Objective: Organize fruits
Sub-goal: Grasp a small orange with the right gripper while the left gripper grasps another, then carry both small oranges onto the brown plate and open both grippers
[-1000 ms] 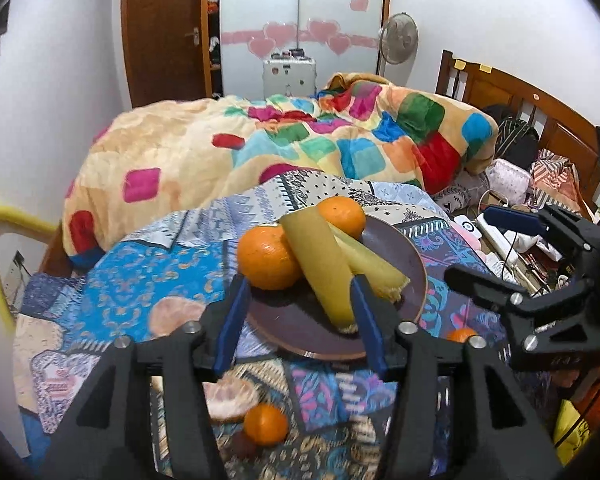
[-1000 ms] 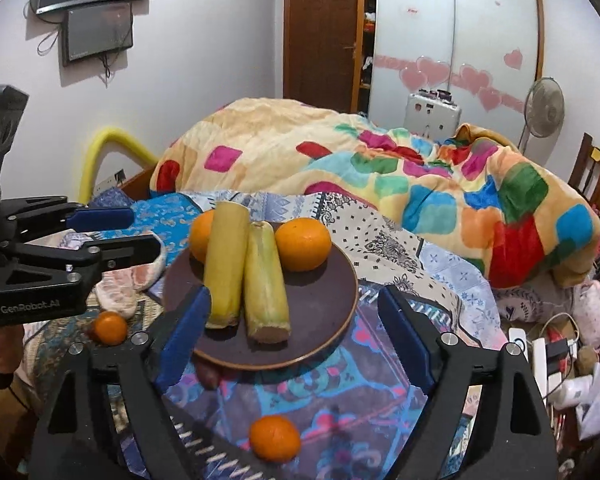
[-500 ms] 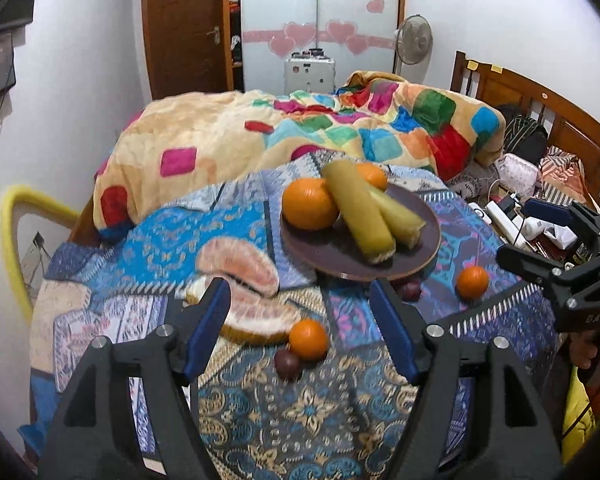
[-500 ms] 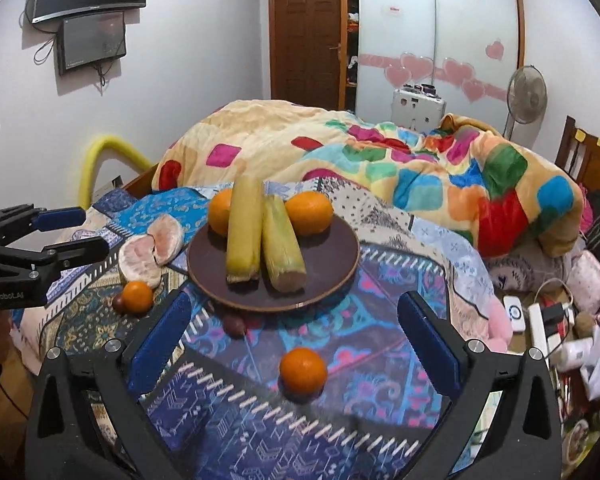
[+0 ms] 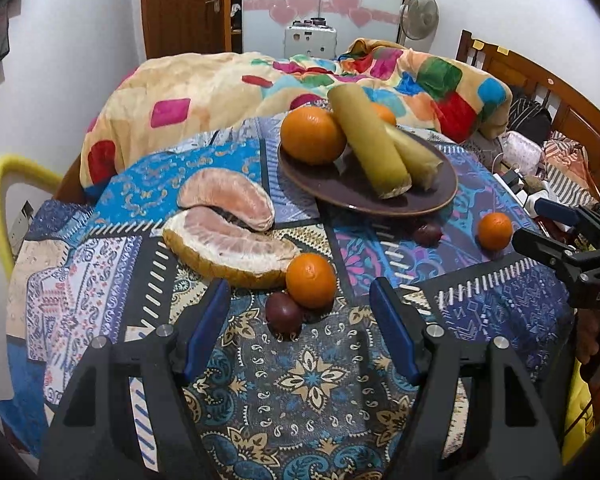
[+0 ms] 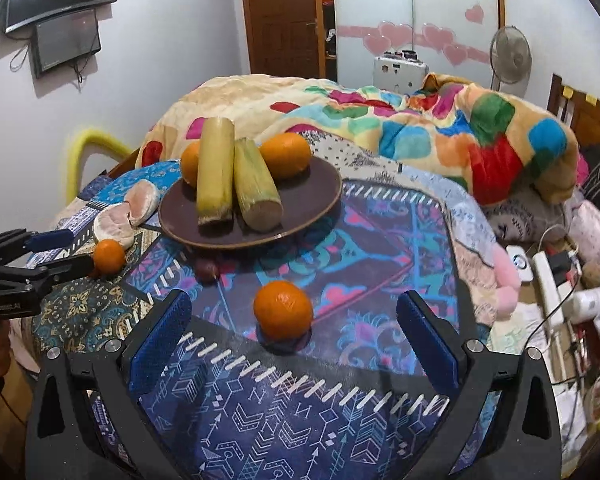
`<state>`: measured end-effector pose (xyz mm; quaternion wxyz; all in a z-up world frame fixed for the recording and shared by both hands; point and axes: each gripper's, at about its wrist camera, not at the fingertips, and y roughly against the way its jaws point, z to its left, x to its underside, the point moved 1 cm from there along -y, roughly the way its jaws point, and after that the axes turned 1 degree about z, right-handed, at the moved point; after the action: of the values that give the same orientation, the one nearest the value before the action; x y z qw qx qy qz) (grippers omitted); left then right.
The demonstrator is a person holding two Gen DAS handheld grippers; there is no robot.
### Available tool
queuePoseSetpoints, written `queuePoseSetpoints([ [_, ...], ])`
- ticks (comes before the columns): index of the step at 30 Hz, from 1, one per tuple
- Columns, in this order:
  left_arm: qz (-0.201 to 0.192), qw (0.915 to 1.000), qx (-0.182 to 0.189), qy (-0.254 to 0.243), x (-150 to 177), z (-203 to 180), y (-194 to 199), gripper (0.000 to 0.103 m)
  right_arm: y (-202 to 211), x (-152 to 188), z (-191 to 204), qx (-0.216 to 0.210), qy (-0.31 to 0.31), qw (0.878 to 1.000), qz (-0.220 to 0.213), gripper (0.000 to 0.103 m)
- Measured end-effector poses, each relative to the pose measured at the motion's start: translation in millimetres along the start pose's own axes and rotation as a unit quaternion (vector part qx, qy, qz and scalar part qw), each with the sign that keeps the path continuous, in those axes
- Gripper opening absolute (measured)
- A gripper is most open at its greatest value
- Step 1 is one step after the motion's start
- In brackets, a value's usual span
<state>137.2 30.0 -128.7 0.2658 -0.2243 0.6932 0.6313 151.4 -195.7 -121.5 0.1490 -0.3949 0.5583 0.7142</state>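
Your fruits sit on a bed cloth with lots of blue patterns. The small orange close to your left gripper is round, bright and bumpy. It touches a small dark purple fruit just in front of it. Right beside them lie two big pieces of peeled pomelo, pink inside with a thick yellow rind. One piece leans on the other.

Another small orange sits alone on the cloth, between the blue pads of your right gripper and a little past them. A second dark purple fruit lies near the front edge of the plate.

The round brown plate is the only dish here. It holds two thick yellow-green stalks that lie side by side and touch. One is longer than the other. An orange rests on the plate on each side of the stalks, so there are two oranges on it. The front part of the plate is bare.

Your left gripper is about half open and has just been opening. Nothing is held in it; the small orange and the purple fruit lie just ahead of its tips. Your right gripper is open very wide and holds nothing. Its pads do not touch the orange.

Behind the plate there is a puffy blanket with colourful squares.
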Motion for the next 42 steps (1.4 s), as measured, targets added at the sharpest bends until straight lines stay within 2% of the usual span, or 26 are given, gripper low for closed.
queuePoseSetpoints([
  [2,0.001,1.0,0.003,0.005,1.4,2.0,-4.1,0.072,-5.3,1.0,0.4,0.008,0.008,1.0,0.009,0.088],
  [4,0.002,0.9999,0.007,0.008,2.3,3.3,-7.0,0.07,-9.5,1.4,1.6,0.014,0.016,1.0,0.017,0.082],
  [6,0.0,0.9999,0.01,0.01,3.2,3.5,-9.2,0.064,-12.4,2.3,1.6,0.009,0.015,1.0,0.022,0.078],
  [8,0.0,0.9999,0.013,0.008,3.4,2.6,-11.0,0.059,-14.2,2.8,1.4,0.002,0.015,1.0,0.025,0.069],
  [15,-0.002,0.9999,0.01,-0.007,1.7,-3.3,-16.2,0.039,-26.0,3.1,1.4,-0.018,0.005,0.999,0.044,0.045],
  [19,-0.007,0.9999,0.011,-0.01,0.8,-2.9,-17.3,0.035,-30.2,3.4,1.0,-0.03,-0.004,0.998,0.049,0.034],
  [21,-0.008,0.9998,0.015,-0.009,0.4,-2.2,-16.2,0.031,-28.2,3.4,1.7,-0.033,-0.004,0.998,0.047,0.033],
  [28,-0.018,0.9997,0.016,-0.009,-4.9,-3.5,-6.1,0.03,-19.3,-0.8,0.6,-0.031,0.0,0.999,0.034,0.033],
  [42,-0.075,0.9969,0.013,-0.02,-43.4,-13.1,19.4,0.03,4.7,-37.7,-7.5,-0.016,0.002,1.0,-0.021,0.033],
])
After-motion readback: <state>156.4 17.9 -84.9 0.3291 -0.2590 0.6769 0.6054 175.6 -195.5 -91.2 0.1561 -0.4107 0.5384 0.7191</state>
